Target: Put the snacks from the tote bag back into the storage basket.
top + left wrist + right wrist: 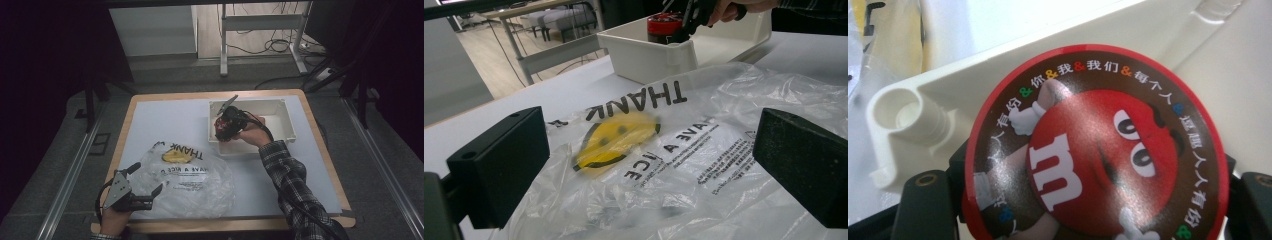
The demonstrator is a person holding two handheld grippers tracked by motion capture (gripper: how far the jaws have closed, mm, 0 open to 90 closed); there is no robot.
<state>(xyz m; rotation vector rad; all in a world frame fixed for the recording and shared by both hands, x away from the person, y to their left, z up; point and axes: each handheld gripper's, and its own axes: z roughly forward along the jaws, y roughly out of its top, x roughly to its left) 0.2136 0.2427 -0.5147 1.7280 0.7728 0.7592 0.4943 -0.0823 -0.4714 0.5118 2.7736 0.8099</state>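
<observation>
Your right gripper [227,125] has its jaws closed on the candy tin [1093,145], one jaw on each side of the round body, the red printed lid facing straight up the camera. Its long axis looks near upright in the left gripper view, though that view is partly blocked by your hand, so treat the tilt as uncertain. You hold it inside the white bin [287,127], at the bin's near-left corner, just beside the wall with the moulded corner post [905,117].

From that tin, the plastic bag [192,180] lies at about 8 o'clock on the counter [150,115], across the bin's wall. So if the bag is the goal, the tin must rise above the rim first; the wall is tight at your 9 o'clock, and open room lies at 3 o'clock inside the bin and above.

Your left gripper [142,184] sits at the bag's 9 o'clock edge, jaws spread wide and holding nothing, the crumpled film between and ahead of them. That hand is far nearer the bag, and is best placed to pinch it open. The counter's near edge is close behind it, so there is little room to pull back.
</observation>
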